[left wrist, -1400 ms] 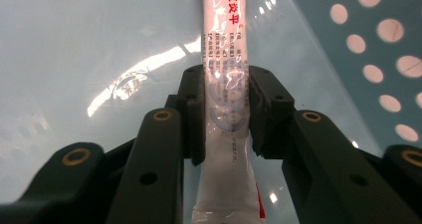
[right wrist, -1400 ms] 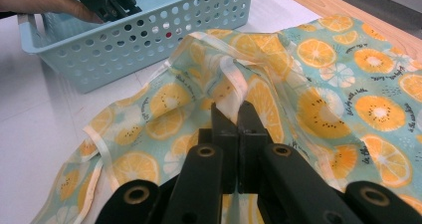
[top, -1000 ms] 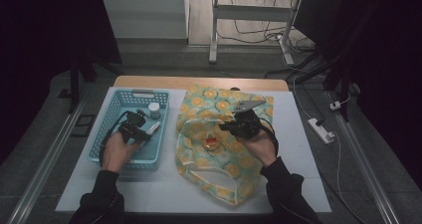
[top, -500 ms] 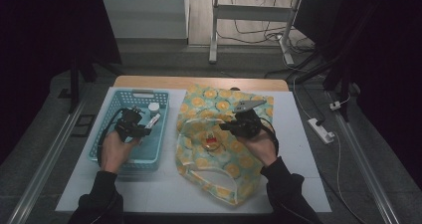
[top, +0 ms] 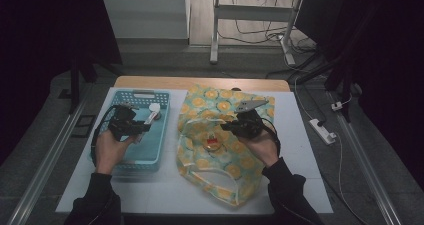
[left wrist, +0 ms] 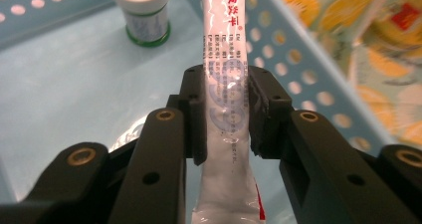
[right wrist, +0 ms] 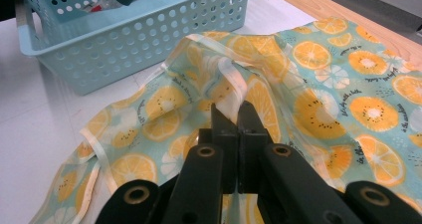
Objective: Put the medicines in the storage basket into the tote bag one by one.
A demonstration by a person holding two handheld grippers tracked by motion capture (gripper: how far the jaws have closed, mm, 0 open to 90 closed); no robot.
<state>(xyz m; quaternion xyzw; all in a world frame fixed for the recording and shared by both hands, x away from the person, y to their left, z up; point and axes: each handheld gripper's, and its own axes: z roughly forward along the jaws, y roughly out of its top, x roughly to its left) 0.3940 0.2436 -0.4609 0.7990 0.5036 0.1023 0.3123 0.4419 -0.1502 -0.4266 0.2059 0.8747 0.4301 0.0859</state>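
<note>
1. Leftmost, the blue basket (top: pixel 131 161) holds a small white bottle (left wrist: pixel 147 12); the left gripper (left wrist: pixel 226 92), above it, has its jaws clamped on a white sachet (left wrist: pixel 222 74).
2. Rightward, the right gripper (right wrist: pixel 238 117) has its jaws closed, pinching the rim of the orange-print bag (top: pixel 220 175) and keeping its mouth raised.
3. Judging by this, the sachet is going into the bag; next it must cross over the basket wall into the opening.

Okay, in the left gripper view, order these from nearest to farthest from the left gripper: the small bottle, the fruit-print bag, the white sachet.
1. White sachet: clamped in the left gripper.
2. Small bottle: ahead, on the basket floor.
3. Fruit-print bag: outside the basket wall, upper right.
</note>
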